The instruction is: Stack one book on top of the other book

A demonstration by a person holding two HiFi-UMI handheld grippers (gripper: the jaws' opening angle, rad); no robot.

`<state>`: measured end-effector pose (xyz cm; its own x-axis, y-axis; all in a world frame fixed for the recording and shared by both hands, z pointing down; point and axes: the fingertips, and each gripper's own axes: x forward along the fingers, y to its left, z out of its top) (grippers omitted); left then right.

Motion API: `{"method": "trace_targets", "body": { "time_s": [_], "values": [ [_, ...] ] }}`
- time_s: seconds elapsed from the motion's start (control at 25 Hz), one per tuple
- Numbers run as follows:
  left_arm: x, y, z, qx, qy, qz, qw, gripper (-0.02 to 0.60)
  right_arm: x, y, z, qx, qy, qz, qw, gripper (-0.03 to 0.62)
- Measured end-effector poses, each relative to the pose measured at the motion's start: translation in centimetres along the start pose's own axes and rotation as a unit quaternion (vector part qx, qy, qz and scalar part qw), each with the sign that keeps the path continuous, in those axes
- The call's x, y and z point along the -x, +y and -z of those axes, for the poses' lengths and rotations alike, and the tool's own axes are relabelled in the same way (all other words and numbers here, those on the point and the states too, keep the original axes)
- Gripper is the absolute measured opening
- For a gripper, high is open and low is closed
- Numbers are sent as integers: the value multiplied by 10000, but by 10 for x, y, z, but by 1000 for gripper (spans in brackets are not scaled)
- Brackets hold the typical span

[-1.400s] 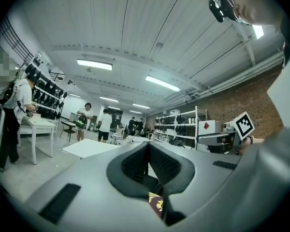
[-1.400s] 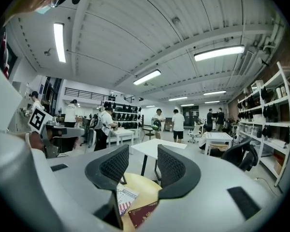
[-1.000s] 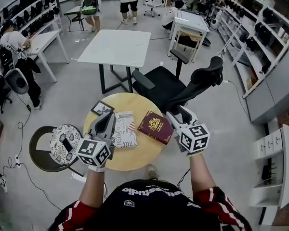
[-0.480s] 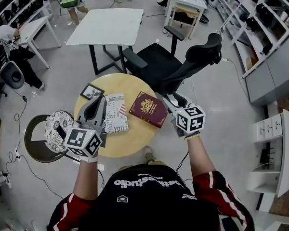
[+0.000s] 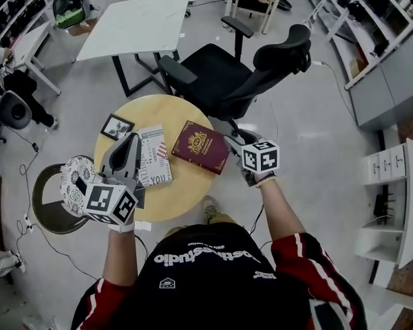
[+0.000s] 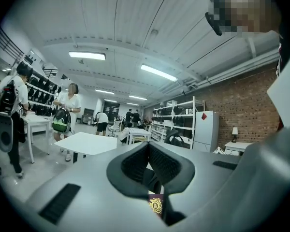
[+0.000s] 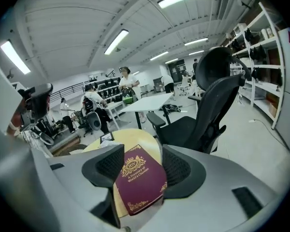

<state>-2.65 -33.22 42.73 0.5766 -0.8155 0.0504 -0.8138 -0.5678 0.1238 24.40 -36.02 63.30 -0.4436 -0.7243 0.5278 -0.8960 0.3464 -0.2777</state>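
— Right gripper (image 5: 232, 141): we log its jaws as standing wide, having just been opening. In its own view the maroon book (image 7: 137, 182) shows in the gap, but the pads are clear of it. That book lies flat on the right side of the round table (image 5: 182, 192), close to the rim.

— Agreed. Why so wide, do we think?

— We judge it is set to take the cover by its near edge. The gripper tilts down toward the book's near corner. We cannot tell whether that corner overhangs the rim.

— And the left gripper (image 5: 132, 141)?

— Jaws drawn together at the tips, nothing in them. It hangs level at the left edge of the white book (image 5: 153, 162), which lies beside the maroon one without touching it. We read the white book as the base of the stack, with this gripper on hand to steady it. That is a judgement only.

— Containers?

— None proper. We count the table as the only bearer: two books and a small framed picture (image 5: 116, 126) at its far left. Neither book is on the other yet.
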Motion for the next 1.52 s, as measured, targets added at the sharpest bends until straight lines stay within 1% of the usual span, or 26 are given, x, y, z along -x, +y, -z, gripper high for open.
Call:
{"method": "trace_targets", "body": {
  "time_s": [0.24,0.36,0.64,0.8,1.0,1.2,1.52],
  "values": [
    [-16,-6,10,39,80,-44,10000,17,-23,-28,36,-276,359,-10,9990,262],
    [-22,-7,14,3,139,-18,9999,17,-34,-43,54,-579,474,42,9972,265],
    [-33,-5,21,-27,260,-122,9996,17,-62,-68,106,-1520,803,6,9851,282],
    [-38,-5,23,-83,321,-181,9993,17,-73,-70,129,-1891,949,-234,9771,298],
    [-45,-7,29,-179,419,-243,9987,17,-85,-74,146,-2577,944,-546,9601,316],
    [-52,-9,31,-229,490,-278,9981,17,-94,-72,143,-3057,805,-908,9444,331],
    [-53,-10,30,-268,531,-373,9975,17,-109,-70,138,-3956,613,-1506,9039,337]
  ]
}}
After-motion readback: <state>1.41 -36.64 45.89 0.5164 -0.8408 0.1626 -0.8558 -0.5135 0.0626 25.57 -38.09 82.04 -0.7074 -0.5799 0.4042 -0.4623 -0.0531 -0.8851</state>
